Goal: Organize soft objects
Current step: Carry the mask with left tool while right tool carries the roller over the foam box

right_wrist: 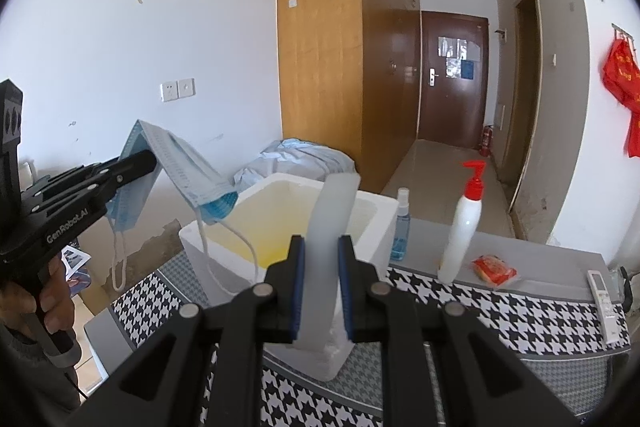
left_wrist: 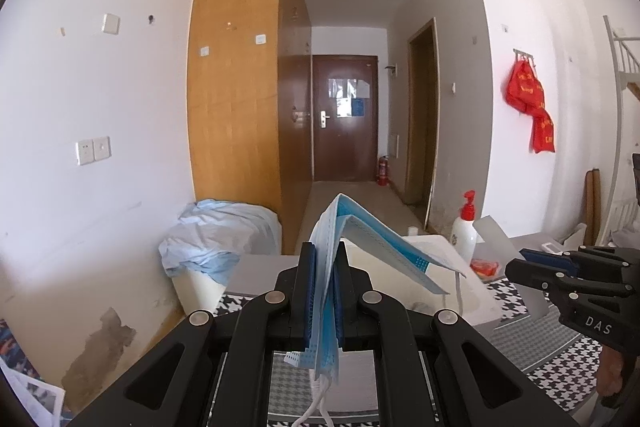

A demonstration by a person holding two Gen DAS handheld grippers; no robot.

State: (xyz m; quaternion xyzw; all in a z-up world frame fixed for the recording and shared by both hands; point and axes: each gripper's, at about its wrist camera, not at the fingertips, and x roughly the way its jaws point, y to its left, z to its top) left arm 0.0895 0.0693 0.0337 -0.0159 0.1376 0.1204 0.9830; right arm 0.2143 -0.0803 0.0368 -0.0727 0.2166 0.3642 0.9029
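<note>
Left wrist view: the left gripper (left_wrist: 324, 267), at lower centre, is clamped on a bundle of blue face masks (left_wrist: 384, 243); the bundle folds over the fingertips and droops to the right, and its lower end and white ear loops run out of frame at the bottom edge. How many masks make up the bundle is hard to tell, perhaps several layers. At the right edge the right gripper (left_wrist: 532, 261) enters side-on, its rear cut off by the frame.

Right wrist view: the right gripper (right_wrist: 322, 255), at lower centre, is closed narrowly on the near wall of a white foam box (right_wrist: 384, 211), gripping an upright pale strip of it; the fingers hide the box's near corner. The masks (right_wrist: 188, 171) hang above and just left of the open box, two ear loops dangling over its left rim. A hand (right_wrist: 48, 299) on the left tool's handle shows at lower left, partly cut off.

Counts: one box, one white pump bottle with a red top (right_wrist: 460, 231), one small blue spray bottle (right_wrist: 400, 231) half hidden behind the box, one red packet (right_wrist: 494, 269), one remote control (right_wrist: 602, 291) at the right edge.

The houndstooth-covered table (right_wrist: 500, 311) has bare room to the right of the box; its left edge lies just beyond the box, with a heap of pale blue cloth (right_wrist: 296, 155) behind
</note>
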